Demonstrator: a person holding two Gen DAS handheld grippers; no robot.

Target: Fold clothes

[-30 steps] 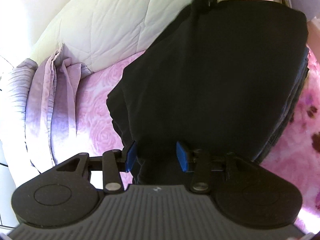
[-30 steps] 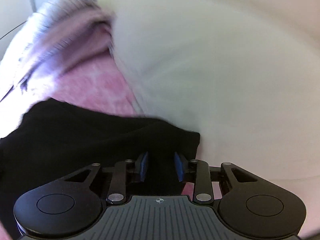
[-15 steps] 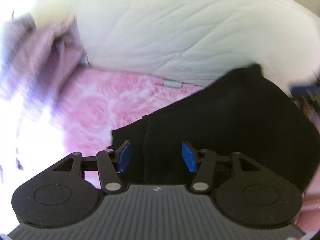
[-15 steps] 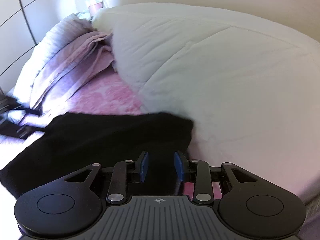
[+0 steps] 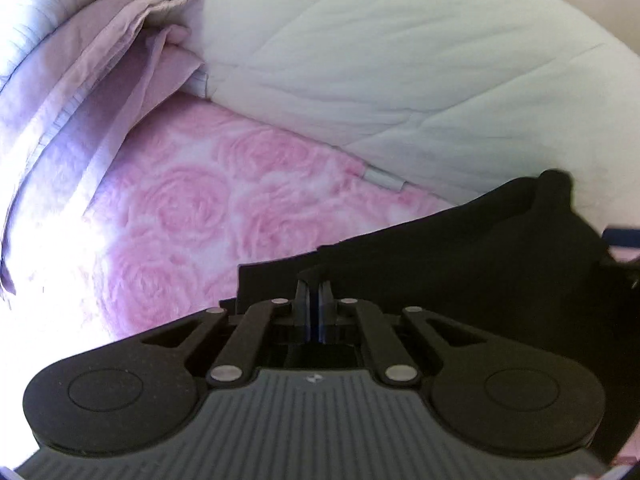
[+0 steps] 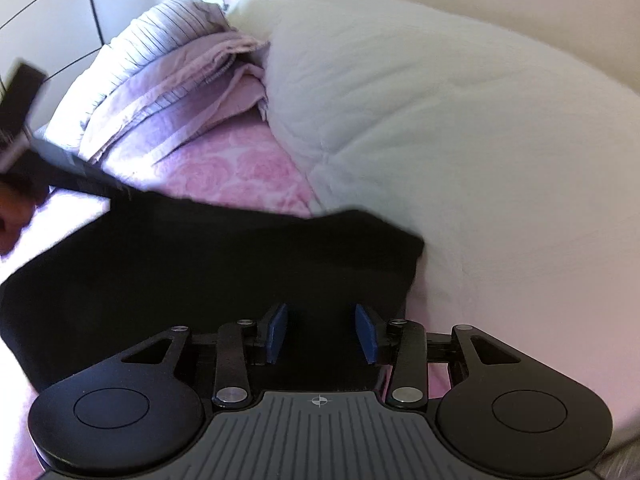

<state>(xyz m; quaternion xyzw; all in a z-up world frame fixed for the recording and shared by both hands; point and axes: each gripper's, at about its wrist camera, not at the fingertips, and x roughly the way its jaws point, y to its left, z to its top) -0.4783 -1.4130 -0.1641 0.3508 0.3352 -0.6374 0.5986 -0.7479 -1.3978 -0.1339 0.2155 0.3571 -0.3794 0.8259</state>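
Observation:
A black garment lies on the pink rose-patterned bedspread. In the left wrist view my left gripper is shut, with a small fold of the garment's near edge pinched between its blue pads. In the right wrist view the black garment spreads to the left below my right gripper. Its jaws are opening, the cloth lies between and under the blue pads, and they do not press on it. The left gripper, held in a hand, reaches the garment's far left corner.
A thick white quilted duvet is heaped along the far side, right against the garment's edge. Folded lilac bedding and a striped pillow lie at the left. Pale wall panels stand behind.
My left gripper has swung across the bed and closed its jaws on the garment's edge. The right gripper's jaws have spread wider over the cloth.

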